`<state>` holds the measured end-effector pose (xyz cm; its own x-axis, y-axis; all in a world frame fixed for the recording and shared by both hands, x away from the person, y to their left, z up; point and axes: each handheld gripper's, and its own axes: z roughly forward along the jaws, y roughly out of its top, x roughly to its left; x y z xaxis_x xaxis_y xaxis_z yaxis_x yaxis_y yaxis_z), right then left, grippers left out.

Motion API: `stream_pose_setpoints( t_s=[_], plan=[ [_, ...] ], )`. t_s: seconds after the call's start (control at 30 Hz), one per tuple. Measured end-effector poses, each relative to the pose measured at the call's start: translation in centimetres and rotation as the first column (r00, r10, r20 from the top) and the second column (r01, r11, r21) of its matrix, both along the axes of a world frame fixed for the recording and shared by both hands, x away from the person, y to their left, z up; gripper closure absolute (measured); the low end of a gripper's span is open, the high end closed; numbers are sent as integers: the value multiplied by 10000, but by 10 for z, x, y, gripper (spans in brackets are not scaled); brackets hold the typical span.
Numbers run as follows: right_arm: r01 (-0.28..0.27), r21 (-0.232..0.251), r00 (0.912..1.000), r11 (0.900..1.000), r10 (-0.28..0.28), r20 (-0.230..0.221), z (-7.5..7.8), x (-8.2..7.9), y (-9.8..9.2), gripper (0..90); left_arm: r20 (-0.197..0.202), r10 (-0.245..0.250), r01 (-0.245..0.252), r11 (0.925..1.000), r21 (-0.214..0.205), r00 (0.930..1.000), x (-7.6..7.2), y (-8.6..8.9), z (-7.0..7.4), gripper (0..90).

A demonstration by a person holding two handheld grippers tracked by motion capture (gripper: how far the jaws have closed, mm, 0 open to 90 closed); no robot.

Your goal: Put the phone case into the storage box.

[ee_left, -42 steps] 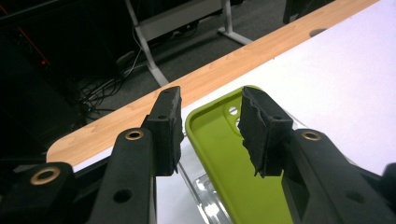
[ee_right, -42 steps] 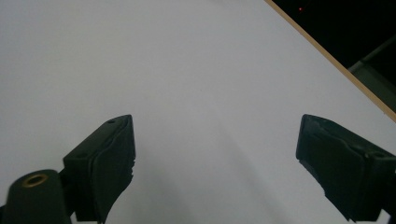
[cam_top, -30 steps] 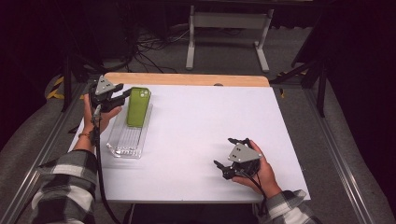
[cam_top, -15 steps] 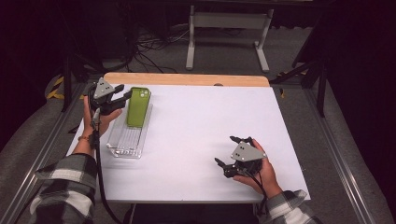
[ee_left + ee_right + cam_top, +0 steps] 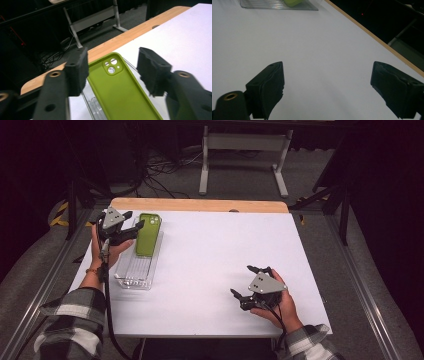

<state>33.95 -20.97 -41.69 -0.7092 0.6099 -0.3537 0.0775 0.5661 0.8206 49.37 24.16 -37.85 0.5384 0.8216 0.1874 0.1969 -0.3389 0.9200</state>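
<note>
Releasing the green phone case [image 5: 148,234] onto the clear tray [image 5: 131,278] at the table's [image 5: 215,265] left edge.

The left gripper [image 5: 131,231] has just been opening its jaws; they now stand apart on either side of the case's camera end without pressing it, while the right gripper [image 5: 246,285] rests wide and empty near the front right. Because the case seems to lie slanted over the tray's far rim, a nudge from a withdrawing jaw could probably tip it off. The left gripper view shows the gap between pads [image 5: 78,70] and case [image 5: 120,92]; the high view shows the whole tray and both hands.
</note>
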Motion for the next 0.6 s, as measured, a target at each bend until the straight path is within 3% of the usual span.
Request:
stream_pose_setpoints(
  t_s=[0.6],
  plan=[
    [19,-47,10000,10000,-19,69,0,-1,0,127,-17,203,-203,9988,-446,9998,-4,-2,-2,124]
  ],
)
